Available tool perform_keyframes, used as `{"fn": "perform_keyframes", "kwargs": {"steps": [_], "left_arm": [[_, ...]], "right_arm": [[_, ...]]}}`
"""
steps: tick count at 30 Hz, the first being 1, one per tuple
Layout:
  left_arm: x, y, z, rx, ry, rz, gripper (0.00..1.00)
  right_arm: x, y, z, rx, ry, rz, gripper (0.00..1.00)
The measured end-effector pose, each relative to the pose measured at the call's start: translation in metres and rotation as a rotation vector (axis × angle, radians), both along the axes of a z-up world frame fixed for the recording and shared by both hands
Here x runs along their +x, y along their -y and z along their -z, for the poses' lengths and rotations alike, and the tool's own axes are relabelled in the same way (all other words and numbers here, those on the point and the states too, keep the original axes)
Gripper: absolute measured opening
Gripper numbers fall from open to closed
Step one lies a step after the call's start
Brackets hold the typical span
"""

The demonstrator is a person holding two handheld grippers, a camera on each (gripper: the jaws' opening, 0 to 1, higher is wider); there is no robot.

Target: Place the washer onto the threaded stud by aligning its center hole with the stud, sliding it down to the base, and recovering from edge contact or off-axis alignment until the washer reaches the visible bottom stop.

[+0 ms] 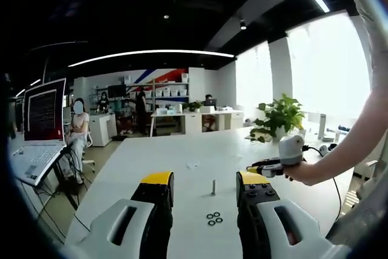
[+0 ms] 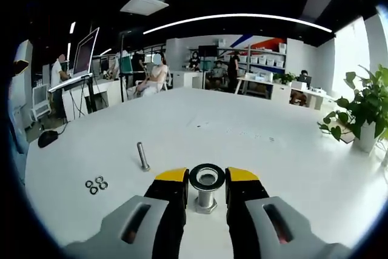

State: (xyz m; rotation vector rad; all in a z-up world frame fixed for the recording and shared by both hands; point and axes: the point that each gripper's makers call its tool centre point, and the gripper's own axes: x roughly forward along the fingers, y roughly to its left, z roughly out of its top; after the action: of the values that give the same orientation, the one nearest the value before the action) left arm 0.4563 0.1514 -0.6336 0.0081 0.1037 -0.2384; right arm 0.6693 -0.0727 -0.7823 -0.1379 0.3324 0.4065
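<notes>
Two grippers were over the white table (image 2: 291, 150). The left gripper (image 1: 205, 187), at the bottom of the left gripper view, had its jaws wide apart on nothing. The right gripper (image 2: 206, 181) had its jaws drawn in on the rim of the washer (image 2: 207, 178), seemingly clamped. That washer sat level at the top of a short threaded stud (image 2: 206, 197), low centre in the right gripper view, between the yellow tips, with the hex base below it uncovered. Judged step: hole aligned, slide not yet made. The next move called for a straight push down the axis, with no tilt, until the washer met the base. A thin pin (image 2: 143, 156) leaned at left of centre. Three spare washers (image 2: 95, 185) lay at lower left.
</notes>
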Motion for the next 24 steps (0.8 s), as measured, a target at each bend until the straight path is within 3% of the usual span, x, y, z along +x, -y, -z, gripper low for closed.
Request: {"fn": "perform_keyframes", "kwargs": {"steps": [19,21,22,24], "left_arm": [[0.0,-0.001,0.002,0.0,-0.004,-0.006,0.4],[0.0,-0.001,0.003,0.0,-0.005,-0.006,0.4],[0.0,-0.001,0.003,0.0,-0.005,-0.006,0.4],[0.0,-0.001,0.003,-0.001,-0.005,-0.005,0.4]], "right_arm": [[0.003,-0.001,0.008,-0.007,-0.031,0.0,0.25],[0.004,0.006,0.011,0.022,-0.052,0.054,0.15],[0.003,-0.008,0.012,0.033,-0.064,-0.051,0.09],[0.003,-0.004,0.011,-0.072,-0.037,-0.041,0.03]]}}
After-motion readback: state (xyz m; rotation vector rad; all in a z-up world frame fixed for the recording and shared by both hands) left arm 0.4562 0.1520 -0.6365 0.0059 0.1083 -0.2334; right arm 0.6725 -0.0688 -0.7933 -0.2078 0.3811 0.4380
